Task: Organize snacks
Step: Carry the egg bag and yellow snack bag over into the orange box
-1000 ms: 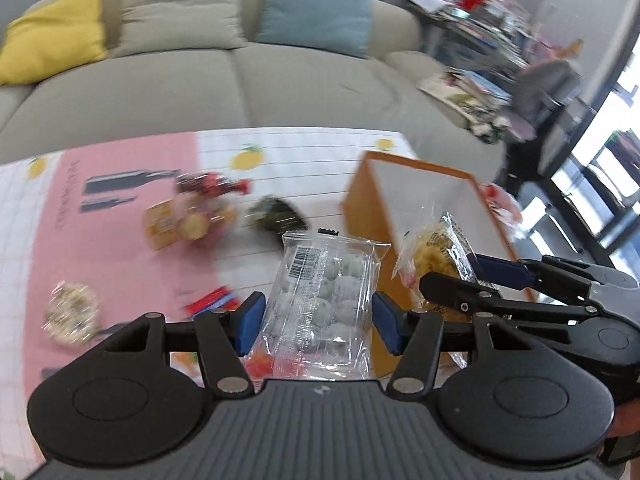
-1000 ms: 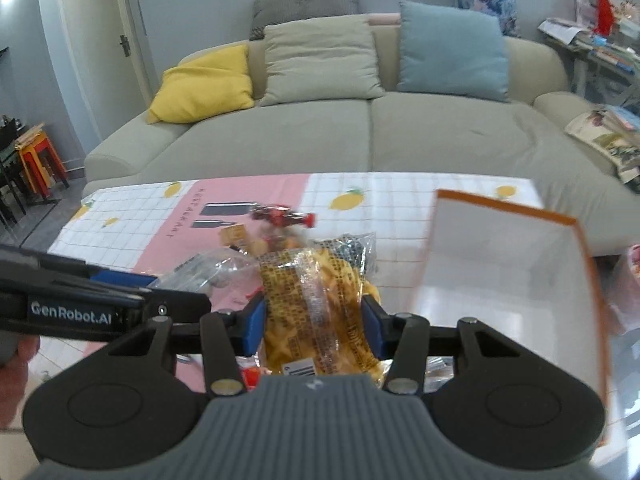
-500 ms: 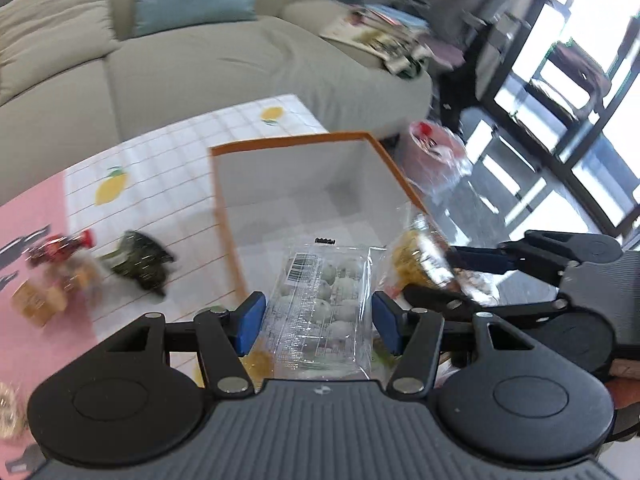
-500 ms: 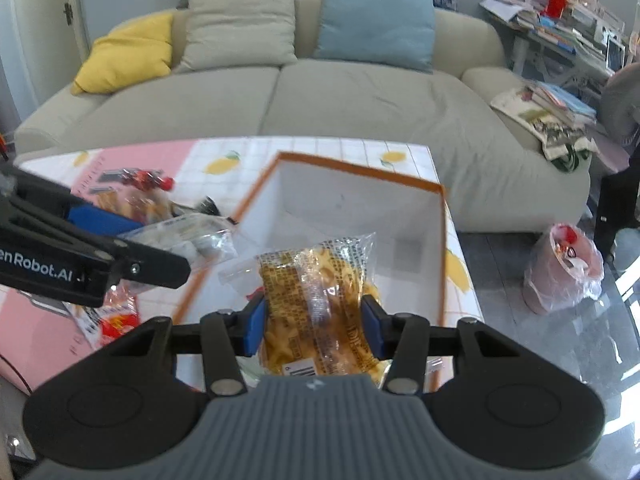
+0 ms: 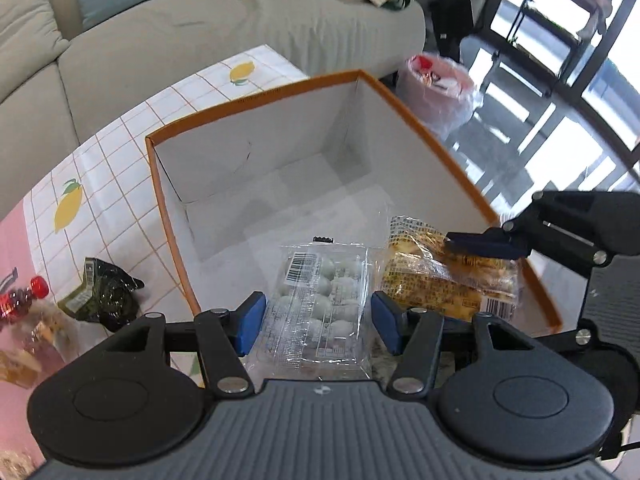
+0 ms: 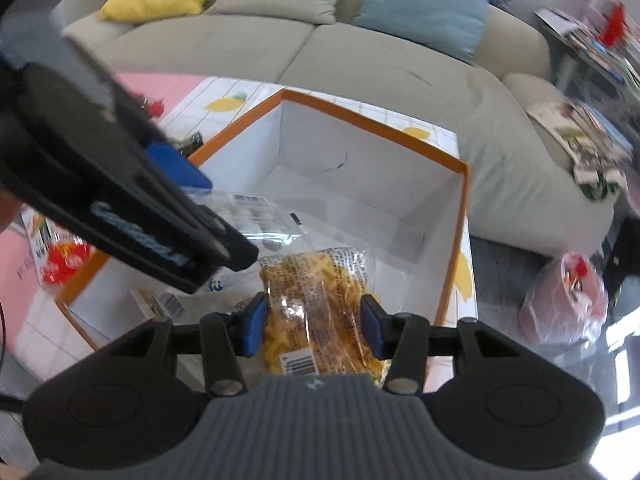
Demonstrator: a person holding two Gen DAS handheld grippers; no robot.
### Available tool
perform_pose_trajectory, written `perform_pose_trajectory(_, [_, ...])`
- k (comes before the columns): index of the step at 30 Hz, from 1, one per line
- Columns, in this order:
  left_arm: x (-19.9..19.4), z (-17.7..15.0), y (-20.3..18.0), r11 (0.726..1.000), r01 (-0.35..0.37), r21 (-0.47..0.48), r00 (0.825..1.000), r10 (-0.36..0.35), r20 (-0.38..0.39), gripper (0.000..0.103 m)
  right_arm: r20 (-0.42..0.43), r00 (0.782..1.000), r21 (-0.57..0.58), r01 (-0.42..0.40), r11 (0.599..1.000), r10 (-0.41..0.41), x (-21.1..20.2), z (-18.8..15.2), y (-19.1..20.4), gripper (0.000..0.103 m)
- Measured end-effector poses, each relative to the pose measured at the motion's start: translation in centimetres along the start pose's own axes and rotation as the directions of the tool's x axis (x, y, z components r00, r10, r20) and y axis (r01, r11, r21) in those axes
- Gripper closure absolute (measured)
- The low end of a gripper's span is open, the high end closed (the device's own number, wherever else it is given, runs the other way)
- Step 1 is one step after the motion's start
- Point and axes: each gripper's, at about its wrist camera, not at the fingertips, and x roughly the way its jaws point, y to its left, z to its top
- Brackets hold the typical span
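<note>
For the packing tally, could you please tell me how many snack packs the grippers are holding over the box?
2: a clear pack of pale round sweets in the left gripper, a yellow crinkly snack bag in the right gripper.

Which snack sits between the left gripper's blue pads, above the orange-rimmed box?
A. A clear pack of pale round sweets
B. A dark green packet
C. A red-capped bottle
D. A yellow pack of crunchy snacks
A: in the left wrist view the left gripper holds the clear pack of pale round sweets over the box, while the right gripper holds the yellow pack.
</note>
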Motion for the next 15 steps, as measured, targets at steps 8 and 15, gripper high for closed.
perform_pose_trajectory(8, [2.3, 0.3, -0.3, 0.994, -0.045, 0.100, 0.997, 0.050, -0.052, 0.038, -0.055, 0.997, -0.047, -0.058, 0.997, 0.055, 2.8, 0.6, -0.3, 0.055])
perform_pose_trajectory(15, [4.2, 0.2, -0.5, 0.987, -0.054, 0.148, 0.994, 0.067, -0.085, 0.038, -0.102, 0.992, -0.043, -0.085, 0.995, 0.080, 4.5, 0.8, -0.9, 0.054])
